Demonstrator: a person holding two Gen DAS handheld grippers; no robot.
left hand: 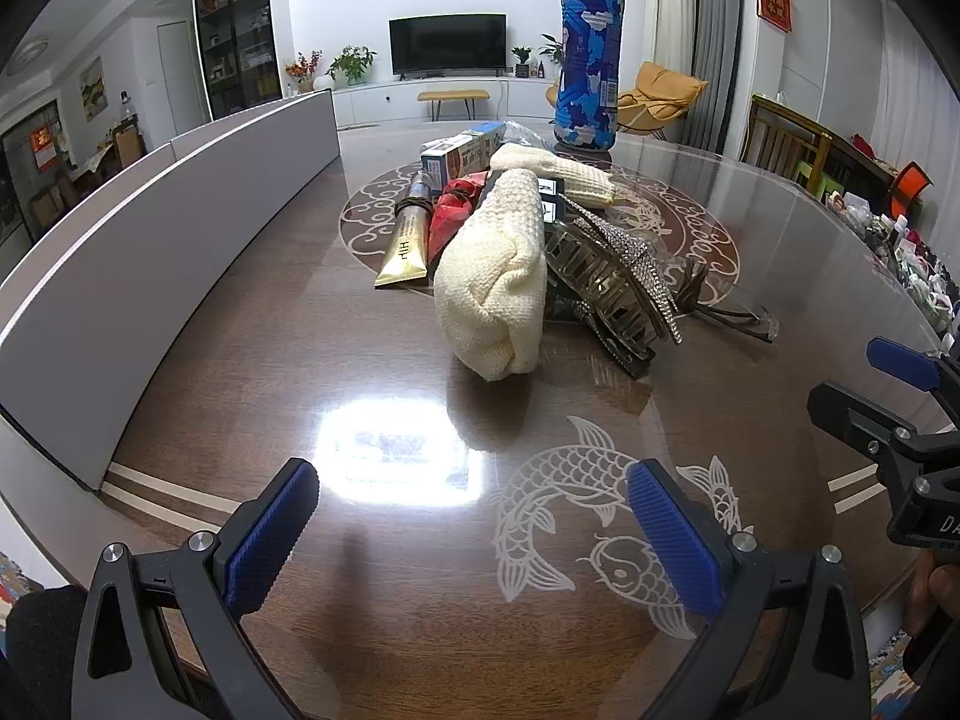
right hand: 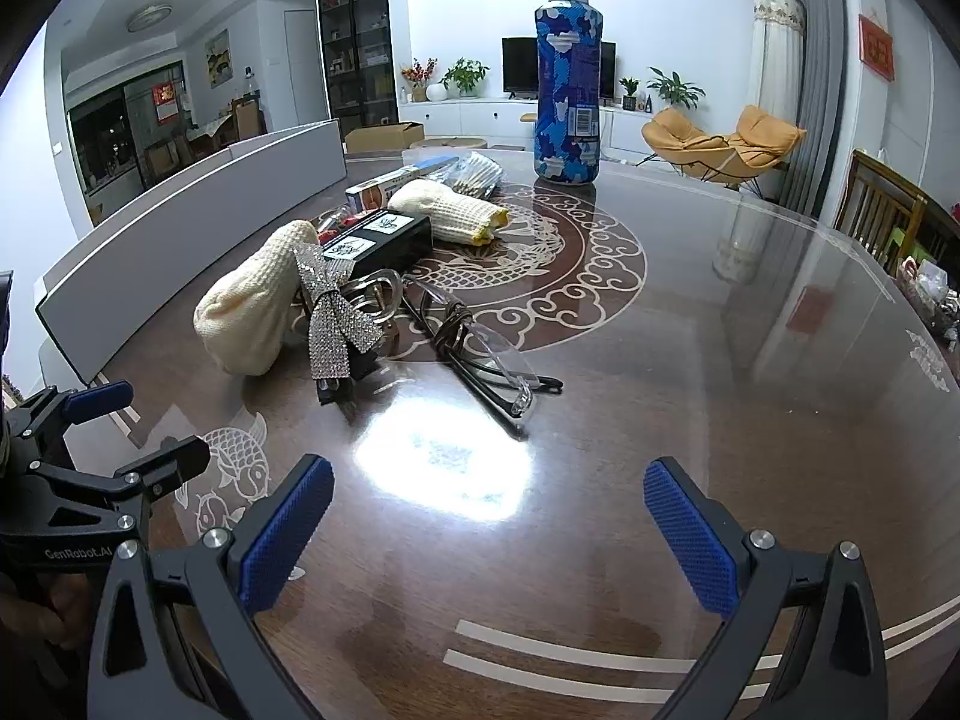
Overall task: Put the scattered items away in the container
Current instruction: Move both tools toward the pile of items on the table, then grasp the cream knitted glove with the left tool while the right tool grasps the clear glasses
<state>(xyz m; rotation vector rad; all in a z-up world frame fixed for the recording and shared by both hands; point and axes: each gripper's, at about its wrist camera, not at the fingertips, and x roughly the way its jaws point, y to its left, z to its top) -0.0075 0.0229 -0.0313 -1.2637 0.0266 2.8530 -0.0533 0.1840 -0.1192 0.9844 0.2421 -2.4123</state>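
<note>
A pile of items lies mid-table: a cream knitted glove, a second cream glove, a rhinestone bow hair claw, clear glasses, a gold tube, a black box and a toothpaste box. A clear container shows at the far side behind them. My left gripper is open and empty, short of the near glove. My right gripper is open and empty, short of the glasses.
A tall blue camouflage bottle stands at the far side of the glass-topped table. Grey chair backs line the left edge. Clutter sits at the right edge. The other gripper shows at the right edge of the left wrist view.
</note>
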